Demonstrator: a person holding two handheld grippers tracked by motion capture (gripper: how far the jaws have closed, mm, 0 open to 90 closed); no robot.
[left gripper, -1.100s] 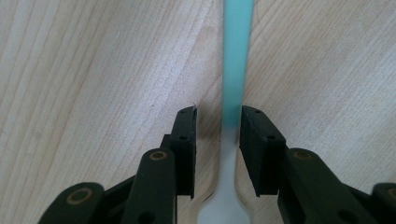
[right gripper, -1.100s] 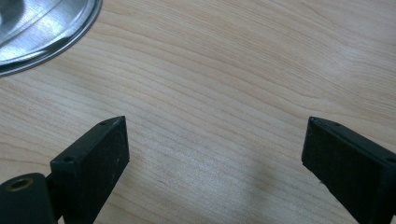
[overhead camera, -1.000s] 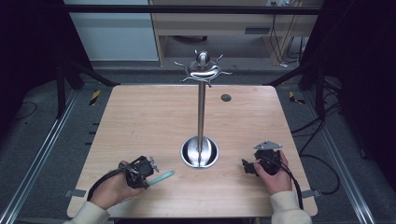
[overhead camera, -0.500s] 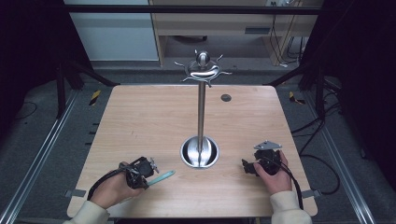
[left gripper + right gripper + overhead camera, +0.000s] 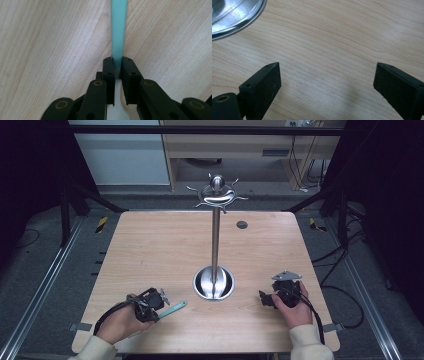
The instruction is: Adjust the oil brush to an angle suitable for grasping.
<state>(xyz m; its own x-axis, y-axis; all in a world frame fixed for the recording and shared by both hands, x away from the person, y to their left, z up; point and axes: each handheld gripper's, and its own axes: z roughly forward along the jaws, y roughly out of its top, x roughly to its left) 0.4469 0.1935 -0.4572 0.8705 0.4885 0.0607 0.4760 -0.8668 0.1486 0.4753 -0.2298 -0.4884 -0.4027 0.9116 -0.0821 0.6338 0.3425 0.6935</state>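
The left gripper (image 5: 159,301), at the lower left of the high view, has its jaws clamped on one end of a slim teal strip (image 5: 173,308); the rest of the strip slants out toward the middle of the frame, low over the wooden counter (image 5: 150,250). In the left gripper view the strip (image 5: 118,27) runs straight up from between the two closed jaws to the top edge, and a pale part of it shows below the jaws. It is blurred there, so I cannot tell what kind of thing it is; a thin handle or a flat utensil would be a fair guess.

The right gripper (image 5: 264,298) rests at the lower right of the high view with nothing in it. The right gripper view shows its jaws spread wide over bare wood, with the rim of the metal stand (image 5: 235,15) in the upper left corner.

The stand's round base (image 5: 214,283) sits in the lower centre of the high view. Its pole rises to a crown of curved hooks (image 5: 216,196) near the top centre.

I judge the step in hand to be the carry: the strip is grasped but not yet hung. The next move calls for lifting the strip to the crown and bringing its free end to one of the small hooks, perhaps with the empty right gripper steadying the stand.
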